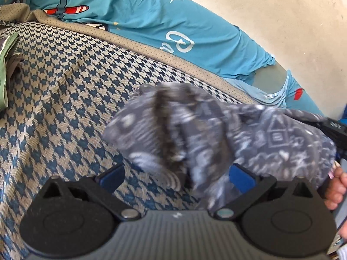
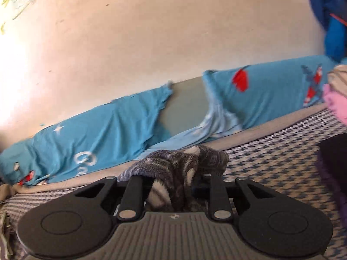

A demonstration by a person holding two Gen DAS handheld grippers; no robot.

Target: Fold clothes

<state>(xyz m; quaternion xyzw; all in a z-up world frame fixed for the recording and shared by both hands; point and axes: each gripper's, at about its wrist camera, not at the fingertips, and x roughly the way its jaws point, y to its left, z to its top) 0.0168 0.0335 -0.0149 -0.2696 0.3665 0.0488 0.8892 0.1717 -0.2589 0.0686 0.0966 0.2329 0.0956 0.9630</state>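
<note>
A grey fleece garment (image 1: 216,134) with a white printed pattern hangs bunched and motion-blurred above the houndstooth bed cover (image 1: 54,108). My left gripper (image 1: 176,177) is open, its blue pads (image 1: 112,177) spread wide, and a fold of the garment drapes between them and over the right pad. In the right wrist view my right gripper (image 2: 173,184) is shut on the grey fleece garment (image 2: 180,164); the cloth hides its fingertips. A black part of the right gripper (image 1: 335,130) shows at the garment's right end, with a hand (image 1: 336,186) below it.
A teal sheet (image 1: 141,17) with a plane print runs along the cream wall (image 2: 151,32). Green and brown clothes (image 1: 6,75) lie at the left. Pink cloth (image 2: 336,106), a dark item (image 2: 334,173) and a hanging blue bag (image 2: 331,17) are on the right.
</note>
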